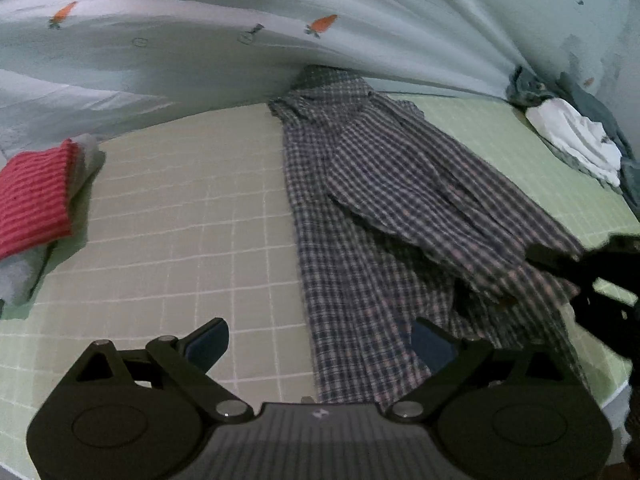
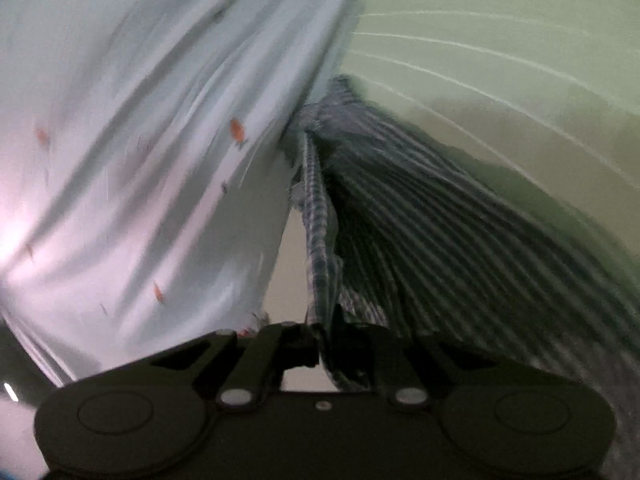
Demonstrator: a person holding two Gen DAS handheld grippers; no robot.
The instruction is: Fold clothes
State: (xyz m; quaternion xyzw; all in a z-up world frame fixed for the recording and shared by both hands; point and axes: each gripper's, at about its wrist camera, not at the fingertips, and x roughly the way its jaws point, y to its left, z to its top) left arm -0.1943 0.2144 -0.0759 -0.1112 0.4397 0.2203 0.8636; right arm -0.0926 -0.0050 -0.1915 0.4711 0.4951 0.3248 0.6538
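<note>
left gripper (image 1: 320, 344): fingers spread over plaid shirt (image 1: 384, 184) | right gripper (image 2: 326, 344): fingers pinching shirt edge | shirt lies on checked bed (image 1: 180, 220)

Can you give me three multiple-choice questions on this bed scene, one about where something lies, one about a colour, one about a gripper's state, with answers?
1. Where does the red striped folded cloth lie relative to the plaid shirt in the left wrist view?
A. Left of it
B. On top of it
C. Right of it

2. What colour are the small carrot prints on the pale sheet?
A. Blue
B. Orange
C. Black

3. How does the right gripper stand?
A. Wide open, nothing in it
B. Shut on nothing
C. Shut on the plaid shirt

Answers: 1 A, the red cloth sits at the left edge of the green mat, apart from the shirt. 2 B, the carrots show orange. 3 C, a bunched edge of shirt fabric runs into its closed jaws, while the left gripper stands open.
</note>
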